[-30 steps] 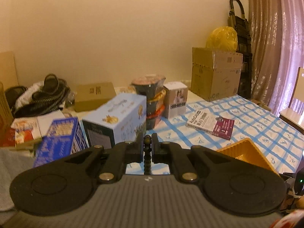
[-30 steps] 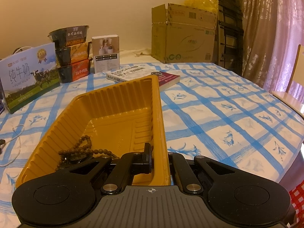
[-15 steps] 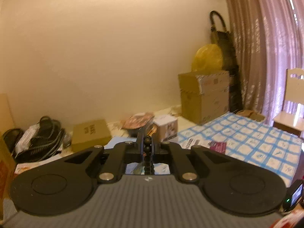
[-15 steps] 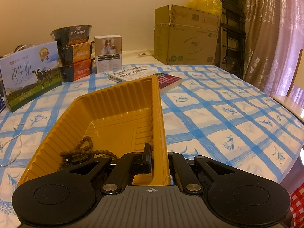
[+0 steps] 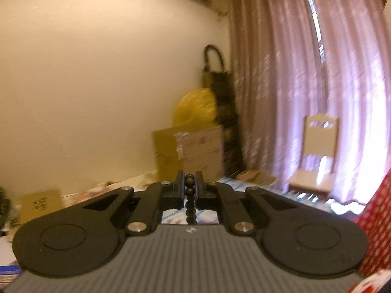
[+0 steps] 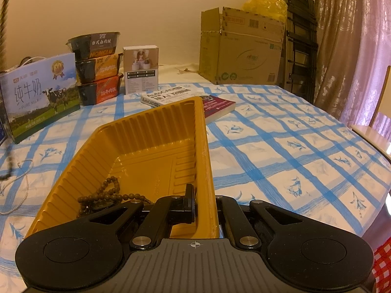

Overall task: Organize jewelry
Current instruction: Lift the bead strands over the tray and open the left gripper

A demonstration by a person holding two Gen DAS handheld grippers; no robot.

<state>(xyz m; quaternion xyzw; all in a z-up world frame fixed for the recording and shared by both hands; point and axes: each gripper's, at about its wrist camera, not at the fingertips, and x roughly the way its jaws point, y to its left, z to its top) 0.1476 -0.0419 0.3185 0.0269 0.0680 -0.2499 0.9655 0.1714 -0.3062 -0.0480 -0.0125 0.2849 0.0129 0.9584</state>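
Note:
My left gripper [image 5: 190,185] is shut on a string of dark beads [image 5: 189,191], held high and facing the wall and curtain. The beads run down between its fingers and out of sight. In the right wrist view a yellow ribbed tray [image 6: 136,151] lies on the blue-checked tablecloth [image 6: 281,146]. My right gripper [image 6: 204,204] is shut on the tray's near right rim. A brown bead bracelet [image 6: 105,195] lies in the tray's near left corner. Left of the tray, a white pearl necklace [image 6: 18,188] rests on the cloth. A blurred beaded strand [image 6: 3,24] hangs along the left edge.
Behind the tray stand a milk carton box [image 6: 41,95], three stacked food bowls [image 6: 97,68], a small white box [image 6: 140,68] and a book [image 6: 190,100]. A cardboard box [image 6: 242,48] sits at the back. A wooden chair [image 5: 317,151] stands by the curtain [image 5: 305,73].
My left gripper has risen and swung right with the dark beads; its view left the table for the wall and curtain. The right gripper and tray have stayed still.

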